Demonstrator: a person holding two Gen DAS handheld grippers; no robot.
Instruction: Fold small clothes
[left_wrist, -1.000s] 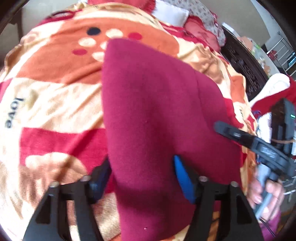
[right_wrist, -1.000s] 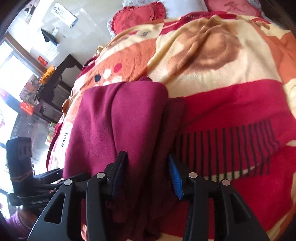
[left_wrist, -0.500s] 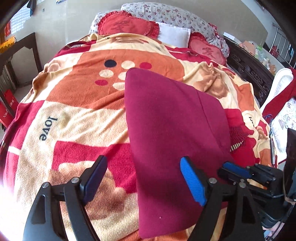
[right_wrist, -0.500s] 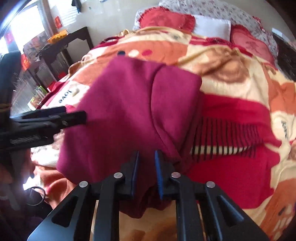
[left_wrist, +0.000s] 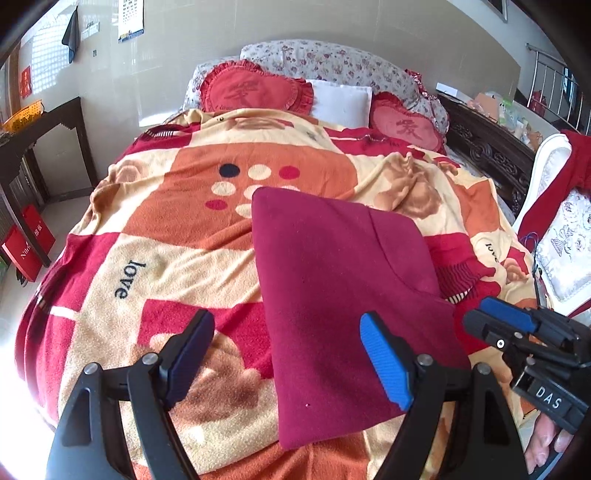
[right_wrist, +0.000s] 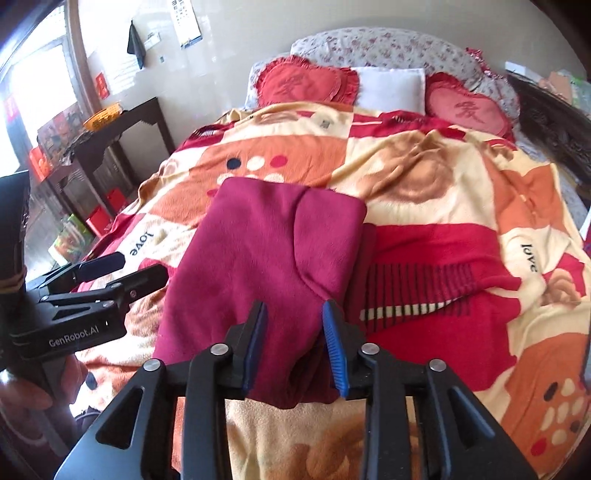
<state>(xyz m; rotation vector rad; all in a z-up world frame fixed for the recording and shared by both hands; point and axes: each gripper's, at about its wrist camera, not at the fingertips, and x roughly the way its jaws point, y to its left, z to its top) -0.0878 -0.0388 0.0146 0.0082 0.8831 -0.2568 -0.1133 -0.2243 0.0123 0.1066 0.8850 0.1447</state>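
Left wrist view: the left gripper (left_wrist: 286, 363) is spread wide above the folded maroon fleece garment (left_wrist: 347, 288), gripping nothing; the garment lies near the front edge of the patchwork orange-and-red fleece blanket (left_wrist: 177, 258).

Right wrist view: the right gripper (right_wrist: 294, 345) (jaws opening) hangs over the garment's (right_wrist: 258, 266) near edge, pads off the cloth.

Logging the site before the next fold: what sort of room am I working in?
A home bedroom, most likely: a bed under a patterned blanket, heart-shaped cushions and a white pillow at its head.
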